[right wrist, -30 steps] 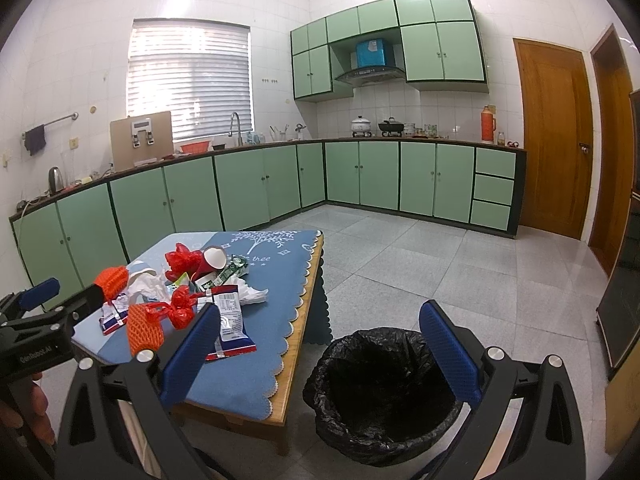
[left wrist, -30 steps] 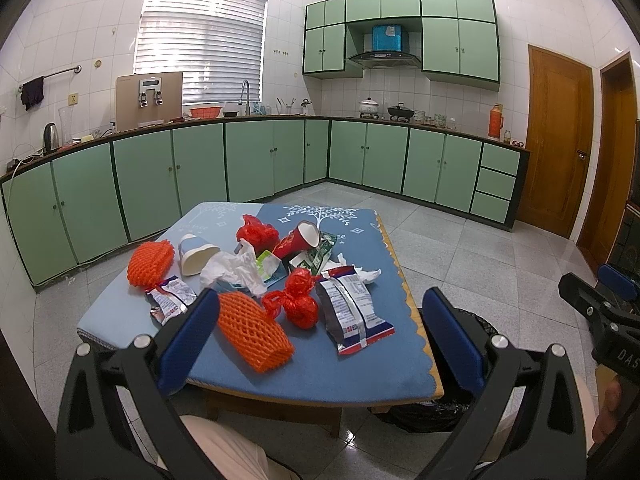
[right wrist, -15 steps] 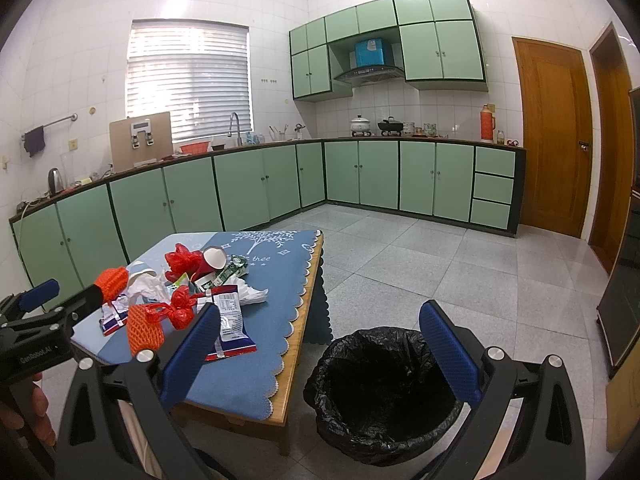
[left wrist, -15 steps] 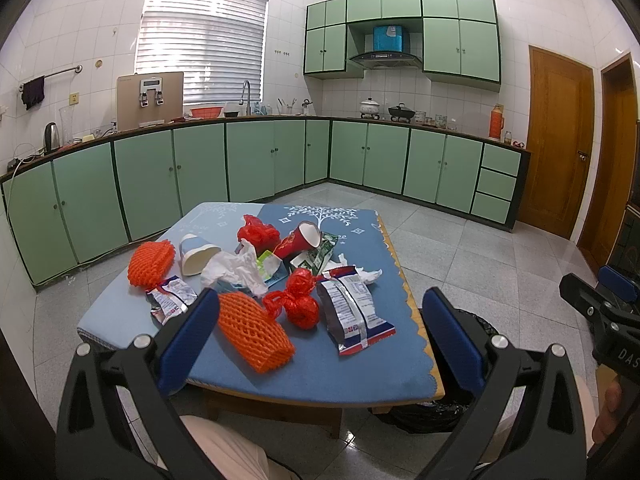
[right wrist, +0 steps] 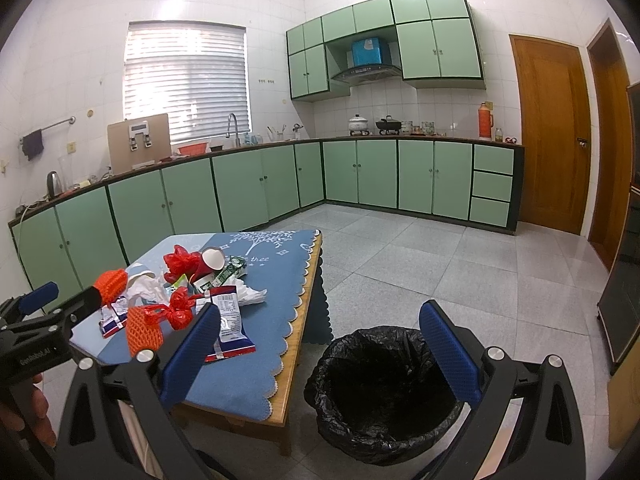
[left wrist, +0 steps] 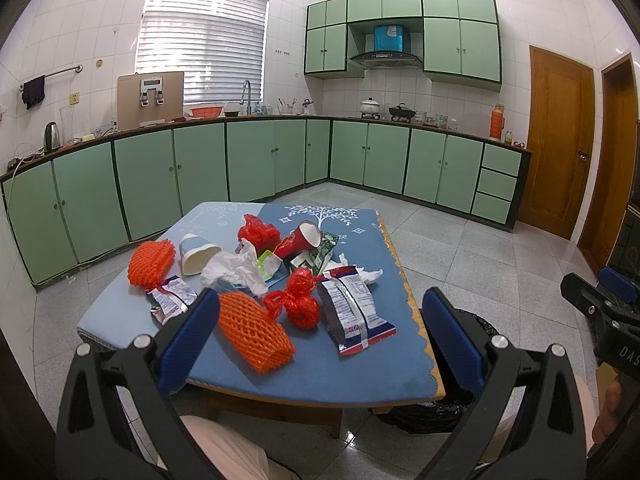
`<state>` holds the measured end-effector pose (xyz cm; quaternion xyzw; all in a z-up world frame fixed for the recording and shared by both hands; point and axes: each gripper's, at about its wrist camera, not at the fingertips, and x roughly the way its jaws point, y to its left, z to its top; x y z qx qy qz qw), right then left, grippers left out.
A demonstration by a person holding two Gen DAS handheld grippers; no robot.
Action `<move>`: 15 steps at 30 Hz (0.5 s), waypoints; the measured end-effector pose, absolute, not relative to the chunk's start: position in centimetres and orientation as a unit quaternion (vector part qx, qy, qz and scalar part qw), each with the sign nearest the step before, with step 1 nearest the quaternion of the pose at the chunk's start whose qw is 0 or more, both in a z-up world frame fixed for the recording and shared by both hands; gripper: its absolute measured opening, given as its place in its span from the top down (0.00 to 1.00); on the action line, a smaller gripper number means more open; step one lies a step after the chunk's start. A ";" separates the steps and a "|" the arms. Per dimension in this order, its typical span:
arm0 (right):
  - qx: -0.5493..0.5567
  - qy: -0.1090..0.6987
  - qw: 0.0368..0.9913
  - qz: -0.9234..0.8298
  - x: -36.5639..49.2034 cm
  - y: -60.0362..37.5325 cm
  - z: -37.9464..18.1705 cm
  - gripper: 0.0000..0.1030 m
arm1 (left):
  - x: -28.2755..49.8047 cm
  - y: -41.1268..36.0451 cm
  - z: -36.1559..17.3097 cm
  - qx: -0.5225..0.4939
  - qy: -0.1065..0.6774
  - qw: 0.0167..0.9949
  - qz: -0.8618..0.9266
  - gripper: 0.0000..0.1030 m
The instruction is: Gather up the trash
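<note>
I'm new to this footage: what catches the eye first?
A heap of bright litter on the blue-clothed table: orange foam nets, red plastic bags, a snack wrapper. Beside the table on the floor stands a black-lined bin. Both grippers, left and right, hover open.

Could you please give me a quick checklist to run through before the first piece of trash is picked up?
1. Left gripper jaws open and holding nothing: ok.
2. Right gripper jaws open and holding nothing: ok.
3. Bin lined, open and beside the table: ok.
4. Nearest orange foam net lies free, nothing on top: ok.
5. Snack wrapper near the bin-side edge, unobstructed: ok.
6. Trash on the floor behind the table: cannot tell.
</note>
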<state>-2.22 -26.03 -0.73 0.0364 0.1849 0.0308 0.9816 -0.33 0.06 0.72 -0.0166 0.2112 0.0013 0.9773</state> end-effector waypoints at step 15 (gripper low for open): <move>0.036 0.186 0.981 0.032 -2.0 -26.0 -0.8 0.06 | 0.1 0.4 0.7 -0.018 0.213 0.977 0.003 0.05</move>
